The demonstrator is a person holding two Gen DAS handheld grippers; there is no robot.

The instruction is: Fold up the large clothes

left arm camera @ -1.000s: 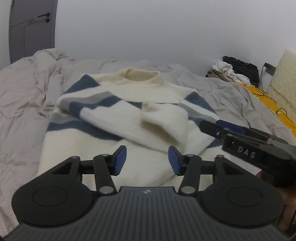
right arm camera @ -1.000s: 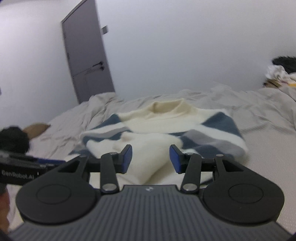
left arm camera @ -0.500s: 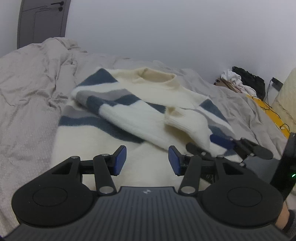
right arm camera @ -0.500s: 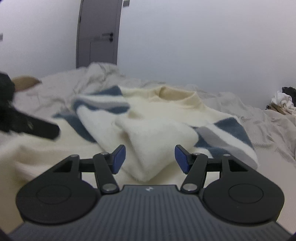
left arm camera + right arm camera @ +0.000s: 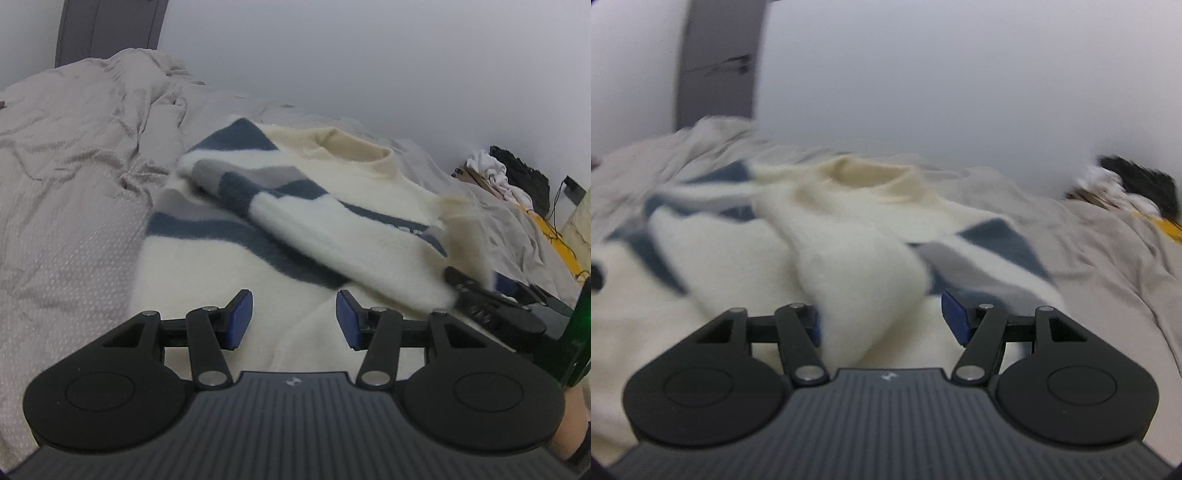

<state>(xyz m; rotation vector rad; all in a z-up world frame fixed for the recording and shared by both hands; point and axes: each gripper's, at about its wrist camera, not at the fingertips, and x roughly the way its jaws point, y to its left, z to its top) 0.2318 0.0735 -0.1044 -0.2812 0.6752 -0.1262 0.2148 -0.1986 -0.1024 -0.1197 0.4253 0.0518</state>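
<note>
Grey rumpled bedding (image 5: 74,192) carries a cream, blue-striped sweater (image 5: 229,280), its length running toward the wall, collar at the far end. Left gripper (image 5: 294,319) hangs spread above its hem, holding nothing. Right gripper (image 5: 882,315), jaws just widening, straddles a folded sleeve (image 5: 860,291) unclamped.

Your right hand-held gripper (image 5: 884,319) has just been opening; a folded cream sleeve (image 5: 857,280) of the striped sweater (image 5: 701,266) lies between its jaws on the bed (image 5: 1108,251).

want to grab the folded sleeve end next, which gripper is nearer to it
Right. The right gripper has the folded sleeve end lying between its open jaws. The left gripper hangs open over the sweater body, beside the sleeve.
</note>
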